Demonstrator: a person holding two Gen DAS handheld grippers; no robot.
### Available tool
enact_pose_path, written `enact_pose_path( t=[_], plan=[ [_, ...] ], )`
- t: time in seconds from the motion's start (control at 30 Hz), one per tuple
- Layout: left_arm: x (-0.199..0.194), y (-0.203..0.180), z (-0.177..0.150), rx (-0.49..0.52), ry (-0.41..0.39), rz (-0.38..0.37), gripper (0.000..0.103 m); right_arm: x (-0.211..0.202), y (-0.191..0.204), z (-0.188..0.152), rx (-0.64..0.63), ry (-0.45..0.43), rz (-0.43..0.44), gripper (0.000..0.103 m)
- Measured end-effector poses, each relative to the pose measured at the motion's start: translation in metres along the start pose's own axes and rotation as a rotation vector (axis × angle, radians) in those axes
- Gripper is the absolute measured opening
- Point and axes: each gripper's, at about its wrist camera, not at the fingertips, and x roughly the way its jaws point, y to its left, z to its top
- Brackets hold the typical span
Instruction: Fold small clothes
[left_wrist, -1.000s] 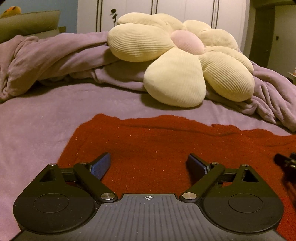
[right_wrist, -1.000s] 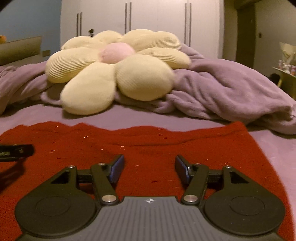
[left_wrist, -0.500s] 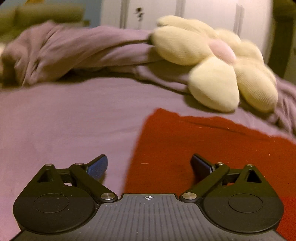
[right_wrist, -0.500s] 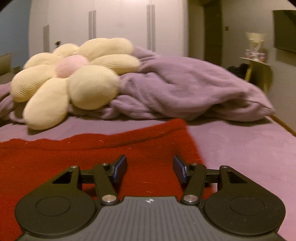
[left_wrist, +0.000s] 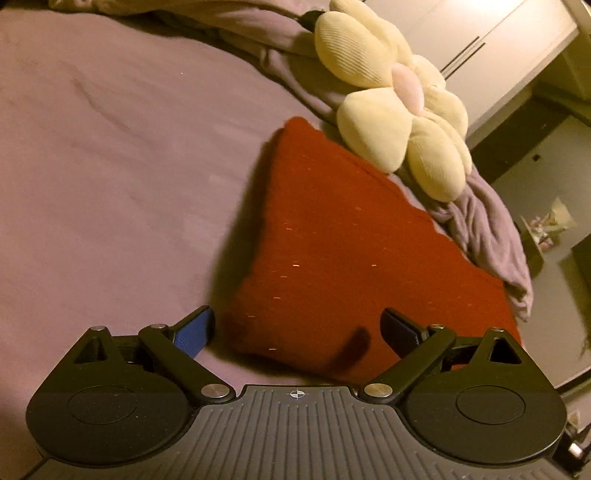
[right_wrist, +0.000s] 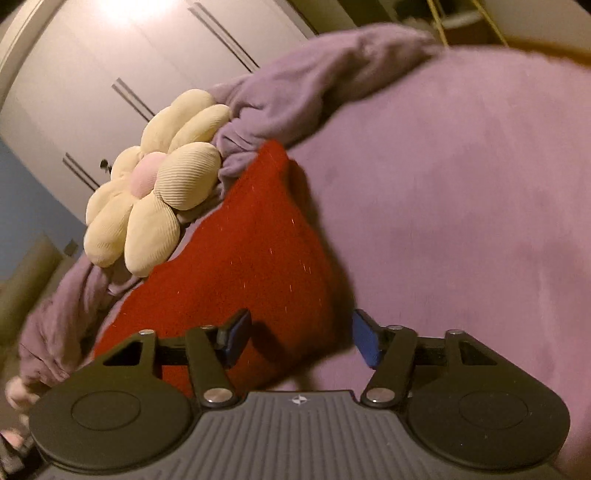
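Left gripper (left_wrist: 297, 326) and right gripper (right_wrist: 301, 339), both spread wide and empty, each straddle a near corner of the red knitted garment (left_wrist: 351, 251), flat on the purple bedspread (left_wrist: 110, 166).

no readable text, labels, brands or numbers anywhere in view

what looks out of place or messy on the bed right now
Nothing is spilled or damaged. The red cloth lies flat on the sheet. Only the purple blanket is rumpled, bunched behind the flower pillow. Both grippers are open, holding nothing.
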Motion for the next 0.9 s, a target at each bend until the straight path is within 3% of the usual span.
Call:
enact_pose_path(
  t=[0.07, 0.13, 0.2, 0.23, 0.3, 0.37, 0.43, 0.53, 0.57, 0.67, 0.7, 0.8, 0.83, 0.9],
  plan=[
    [0.006, -0.003, 0.003, -0.030, 0.016, -0.027, 0.096, 0.006, 0.005, 0.002, -0.004, 0.012, 0.002, 0.047],
    [0.008, -0.004, 0.003, -0.050, 0.015, -0.014, 0.091, 0.013, 0.007, 0.005, 0.004, 0.021, 0.009, 0.032],
    [0.011, -0.003, 0.005, -0.072, 0.022, 0.011, 0.075, 0.014, 0.007, 0.006, 0.022, 0.028, 0.026, 0.024],
    [0.011, 0.000, 0.006, -0.088, 0.023, 0.018, 0.074, 0.013, 0.009, 0.008, 0.010, 0.016, 0.028, 0.022],
    [0.008, 0.008, 0.008, -0.115, 0.025, 0.000, 0.074, 0.002, 0.016, 0.011, -0.072, -0.030, 0.014, 0.021],
    [0.004, 0.014, 0.007, -0.116, 0.029, 0.004, 0.074, -0.007, 0.023, 0.012, -0.199, -0.089, -0.057, 0.018],
    [0.002, 0.017, 0.008, -0.108, 0.040, -0.007, 0.074, -0.012, 0.020, 0.016, -0.253, -0.100, -0.101, 0.019],
    [0.000, 0.020, 0.009, -0.106, 0.060, -0.047, 0.074, -0.013, 0.010, 0.027, -0.259, -0.070, -0.018, 0.025],
    [0.000, 0.020, 0.010, -0.100, 0.062, -0.055, 0.074, -0.009, 0.009, 0.032, -0.280, -0.043, 0.017, 0.035],
    [0.001, 0.019, 0.010, -0.093, 0.067, -0.060, 0.074, 0.002, 0.015, 0.039, -0.420, -0.036, 0.022, 0.051],
    [0.002, 0.019, 0.010, -0.094, 0.071, -0.063, 0.074, 0.008, 0.018, 0.042, -0.470, -0.025, 0.015, 0.052],
    [0.006, 0.019, 0.012, -0.079, 0.086, -0.066, 0.074, 0.024, 0.021, 0.049, -0.532, 0.078, 0.090, 0.050],
    [0.006, 0.019, 0.012, -0.081, 0.089, -0.068, 0.074, 0.024, 0.023, 0.048, -0.557, 0.100, 0.109, 0.041],
    [0.007, 0.021, 0.013, -0.085, 0.095, -0.074, 0.074, 0.021, 0.027, 0.045, -0.622, 0.118, 0.120, 0.034]
  ],
)
